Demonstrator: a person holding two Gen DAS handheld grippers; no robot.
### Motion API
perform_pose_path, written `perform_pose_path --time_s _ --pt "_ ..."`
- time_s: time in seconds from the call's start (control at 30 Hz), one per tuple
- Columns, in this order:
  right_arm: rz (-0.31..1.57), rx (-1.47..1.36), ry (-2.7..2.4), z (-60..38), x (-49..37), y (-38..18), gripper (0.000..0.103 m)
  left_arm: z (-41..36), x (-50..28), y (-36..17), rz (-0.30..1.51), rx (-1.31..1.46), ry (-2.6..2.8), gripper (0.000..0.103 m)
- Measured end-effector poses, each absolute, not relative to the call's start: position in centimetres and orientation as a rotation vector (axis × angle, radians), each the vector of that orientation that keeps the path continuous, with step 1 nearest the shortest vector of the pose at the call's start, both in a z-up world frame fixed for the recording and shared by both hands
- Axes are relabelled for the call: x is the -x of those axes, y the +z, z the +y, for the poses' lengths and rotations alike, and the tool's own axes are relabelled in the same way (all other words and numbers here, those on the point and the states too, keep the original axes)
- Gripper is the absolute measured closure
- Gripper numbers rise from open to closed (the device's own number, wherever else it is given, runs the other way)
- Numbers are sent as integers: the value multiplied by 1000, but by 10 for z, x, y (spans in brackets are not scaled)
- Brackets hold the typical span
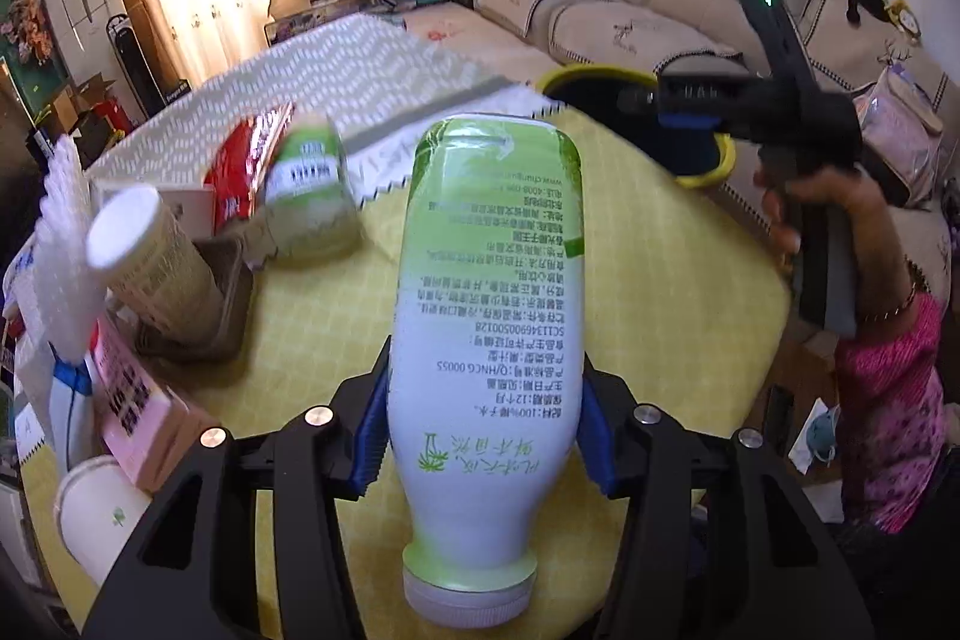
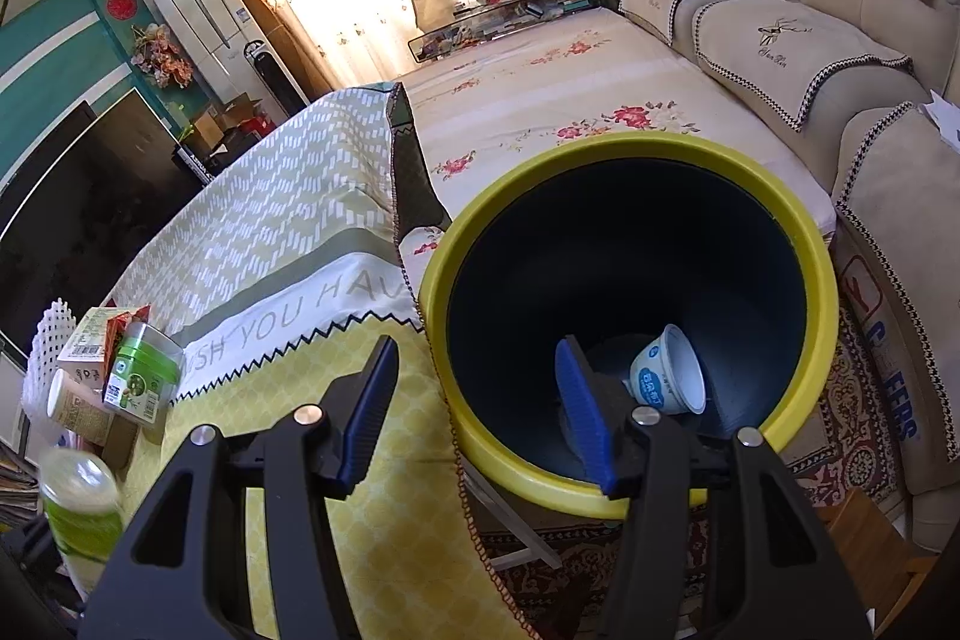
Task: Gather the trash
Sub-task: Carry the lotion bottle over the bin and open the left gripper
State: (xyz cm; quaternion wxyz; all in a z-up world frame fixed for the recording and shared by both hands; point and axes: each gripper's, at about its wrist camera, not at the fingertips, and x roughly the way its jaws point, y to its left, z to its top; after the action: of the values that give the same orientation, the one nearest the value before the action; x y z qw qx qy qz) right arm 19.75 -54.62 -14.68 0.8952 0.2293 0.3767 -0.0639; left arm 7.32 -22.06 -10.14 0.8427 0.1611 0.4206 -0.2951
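With my left gripper (image 1: 483, 436) clamped across the waist of the green-and-white bottle (image 1: 489, 316), short of the yellow-rimmed bin (image 2: 630, 316), I should carry it level over the rim before letting go, while my right gripper (image 2: 480, 400) hangs half-open and empty above that bin.

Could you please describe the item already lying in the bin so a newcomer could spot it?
Find the yellow-rimmed bin beside the table. At its dark bottom lies a small white cup on its side, alone there, with a blue label.
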Motion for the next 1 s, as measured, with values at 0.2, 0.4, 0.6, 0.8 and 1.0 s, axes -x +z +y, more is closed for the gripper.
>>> perform_pose_path --time_s 0.2,0.4,0.6,0.8,1.0 --pt "720 -492 -153 -559 -181 -131 51 -246 -90 -81 841 -326 -652 51" --pt "642 -514 -189 -584 -160 -110 51 -285 -111 -64 796 -335 -690 51" --pt "571 -525 -256 -611 -138 -99 51 -328 -135 -48 758 -327 -723 51" --pt "557 -547 -323 -639 -124 -103 51 -387 -167 -47 776 -316 -786 51" --pt "569 -577 -349 -659 -116 -115 51 -456 -195 -62 800 -316 -847 51"
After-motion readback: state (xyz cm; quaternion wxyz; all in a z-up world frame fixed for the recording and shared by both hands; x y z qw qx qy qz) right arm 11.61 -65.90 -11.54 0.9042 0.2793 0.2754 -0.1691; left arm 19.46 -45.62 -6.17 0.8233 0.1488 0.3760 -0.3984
